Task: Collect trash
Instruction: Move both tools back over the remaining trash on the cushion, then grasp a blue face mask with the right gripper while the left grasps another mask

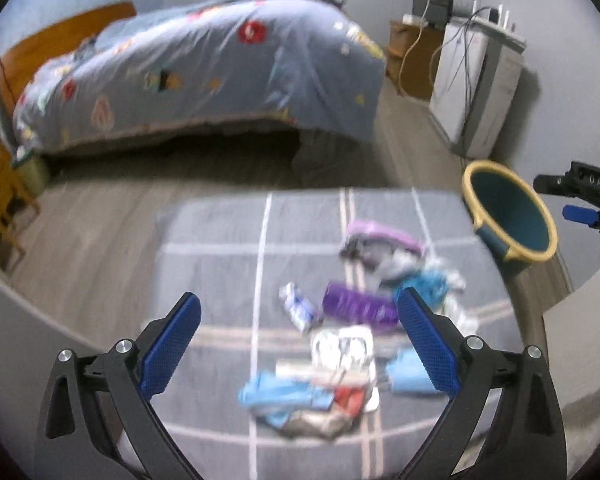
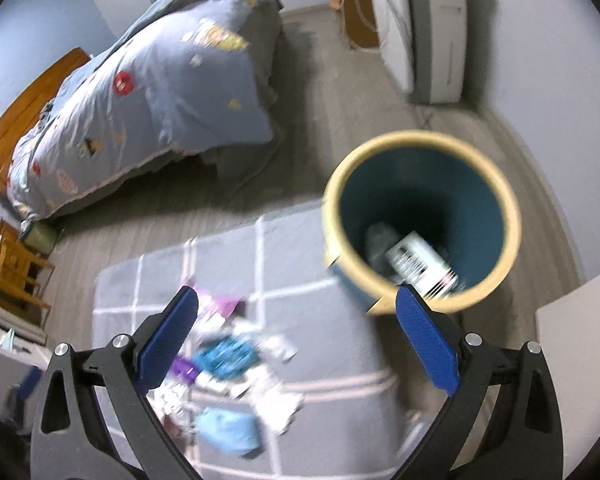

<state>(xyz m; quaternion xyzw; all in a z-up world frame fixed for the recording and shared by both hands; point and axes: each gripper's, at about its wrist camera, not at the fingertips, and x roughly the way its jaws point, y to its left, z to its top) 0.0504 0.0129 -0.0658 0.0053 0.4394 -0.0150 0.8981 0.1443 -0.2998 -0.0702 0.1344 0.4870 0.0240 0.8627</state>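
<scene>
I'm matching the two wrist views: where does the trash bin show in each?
Left wrist: the bin is at the right edge, tilted, past the rug's far right corner.
Right wrist: the bin is right of centre, seen from above, trash inside, above the right fingertip.
Shared landmark: the purple wrapper in the pile on the rug.

From my left view, the grey grid-lined rug lies bare at nine o'clock; crumpled wrappers crowd its right half. The teal bin with a cream rim stands off the rug's edge at one o'clock in my right view, mouth unobstructed, a white printed can inside.
</scene>
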